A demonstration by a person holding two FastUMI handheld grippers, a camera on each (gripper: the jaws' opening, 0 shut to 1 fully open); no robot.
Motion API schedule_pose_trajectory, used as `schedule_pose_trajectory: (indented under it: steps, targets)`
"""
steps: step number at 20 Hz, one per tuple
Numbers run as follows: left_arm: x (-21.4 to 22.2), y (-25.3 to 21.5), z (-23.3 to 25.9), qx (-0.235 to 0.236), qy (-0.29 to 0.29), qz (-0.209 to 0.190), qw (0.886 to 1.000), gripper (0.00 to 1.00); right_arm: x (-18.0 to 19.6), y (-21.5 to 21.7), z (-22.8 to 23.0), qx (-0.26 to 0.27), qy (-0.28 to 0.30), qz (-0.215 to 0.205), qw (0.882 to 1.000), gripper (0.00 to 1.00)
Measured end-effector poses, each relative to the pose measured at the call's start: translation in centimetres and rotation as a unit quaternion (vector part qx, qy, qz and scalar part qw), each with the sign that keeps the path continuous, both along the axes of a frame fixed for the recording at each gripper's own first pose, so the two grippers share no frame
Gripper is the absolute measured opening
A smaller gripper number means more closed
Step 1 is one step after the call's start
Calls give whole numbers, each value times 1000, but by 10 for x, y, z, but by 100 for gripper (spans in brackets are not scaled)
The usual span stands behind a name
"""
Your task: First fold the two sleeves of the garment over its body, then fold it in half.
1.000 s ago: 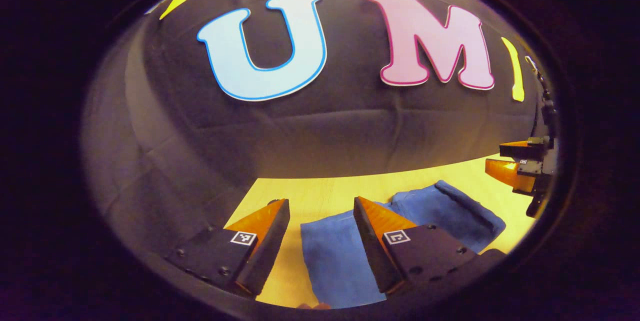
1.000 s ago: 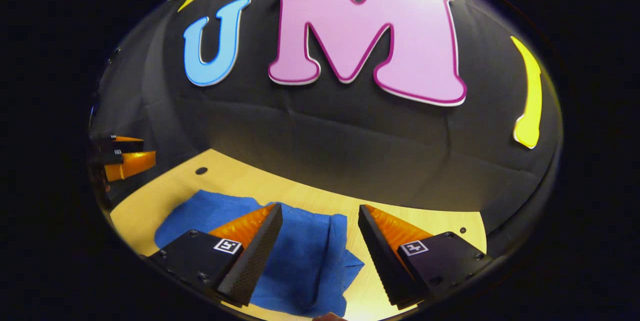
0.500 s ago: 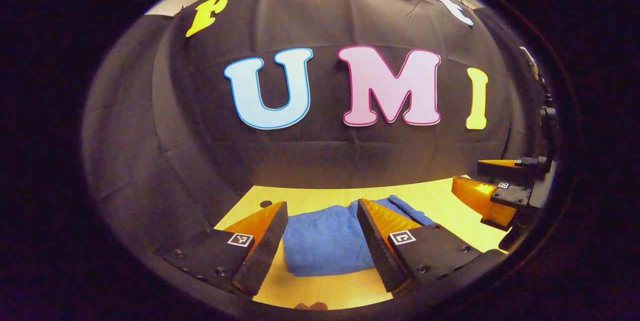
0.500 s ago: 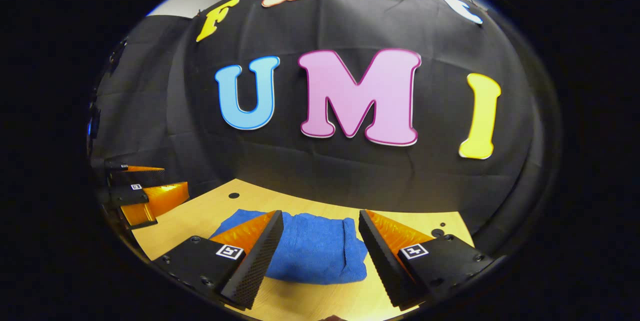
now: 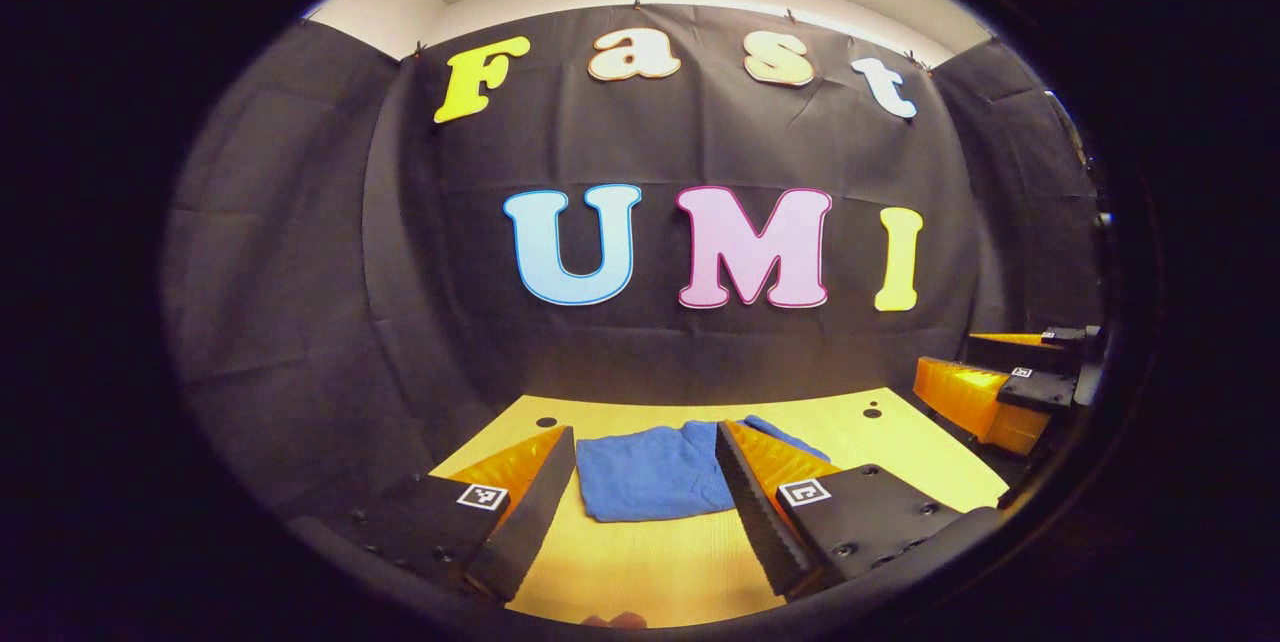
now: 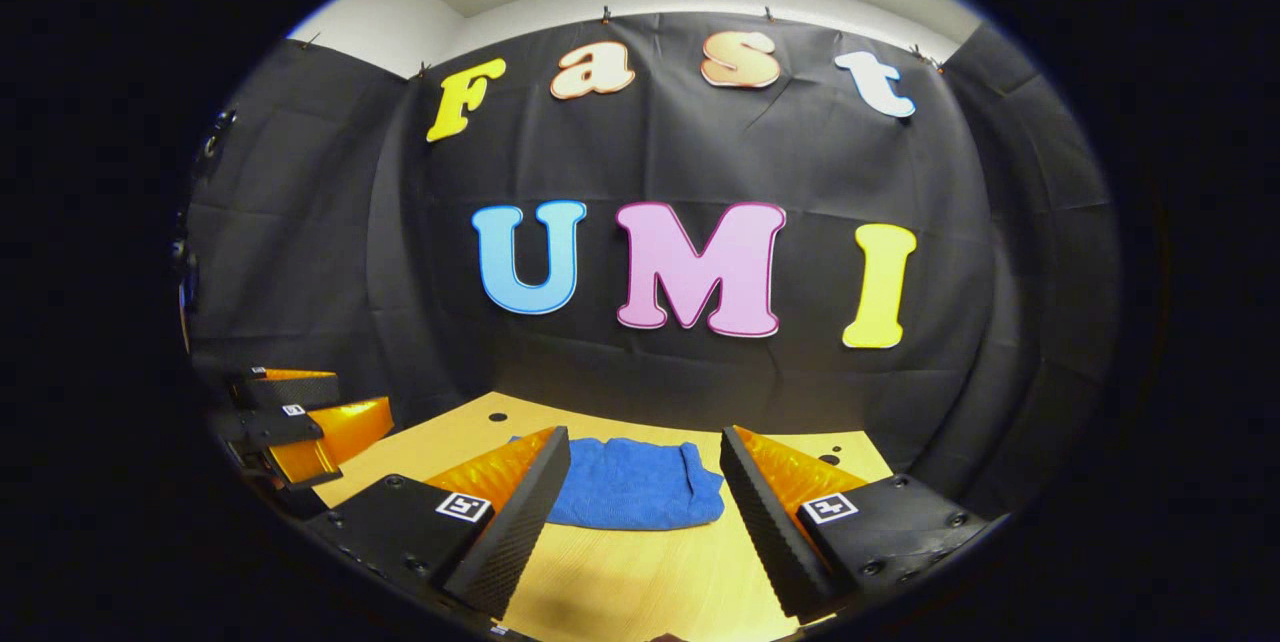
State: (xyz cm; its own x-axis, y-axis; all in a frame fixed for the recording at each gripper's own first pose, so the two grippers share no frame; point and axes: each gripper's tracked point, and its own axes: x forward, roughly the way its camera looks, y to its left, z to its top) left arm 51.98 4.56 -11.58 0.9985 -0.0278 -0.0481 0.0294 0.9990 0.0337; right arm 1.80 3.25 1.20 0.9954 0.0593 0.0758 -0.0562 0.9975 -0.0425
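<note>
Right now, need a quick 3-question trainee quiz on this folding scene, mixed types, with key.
1. True or false: the left hand-held gripper is clamped on the blue garment.
2. The garment lies: A) spread out flat with sleeves out, B) as a compact folded bundle on the table, C) hanging from a gripper.
3. Fill in: the right hand-held gripper has its fingers ____, with nothing between them.

Key: 1 false, its fingers are apart and short of the cloth; 2 B; 3 open.
</note>
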Motion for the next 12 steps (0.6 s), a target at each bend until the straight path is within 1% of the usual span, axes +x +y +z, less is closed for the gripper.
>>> schedule_pose_trajectory:
  steps: [1,2,3,4,6,7,8,12]
  targets:
    - [2,-1,4,2,-12,-4,1000,81,-12,-1,3,-3,-8,-8,1000,96]
    - [5,-1,6,5,-22,-6,1000,82,-22,-4,4,-11,-16,-17,1000,96]
    - [7,-1,7,6,-26,-8,1000,82,-30,-4,3,-18,-16,-20,1000,92]
    - [4,-3,9,4,-29,-13,999,82,-38,-1,1,-23,-17,-19,999,96]
    - [9,-10,12,0,-39,-24,999,82,-49,0,3,-30,-19,-18,999,96]
    - [10,-9,13,1,-43,-21,999,82,-52,0,5,-33,-22,-17,999,93]
    - [11,-7,13,5,-43,-20,999,82,-54,0,6,-34,-22,-18,999,96]
    - [9,-5,17,-1,-48,-10,999,82,-51,6,17,-28,-34,-6,999,96]
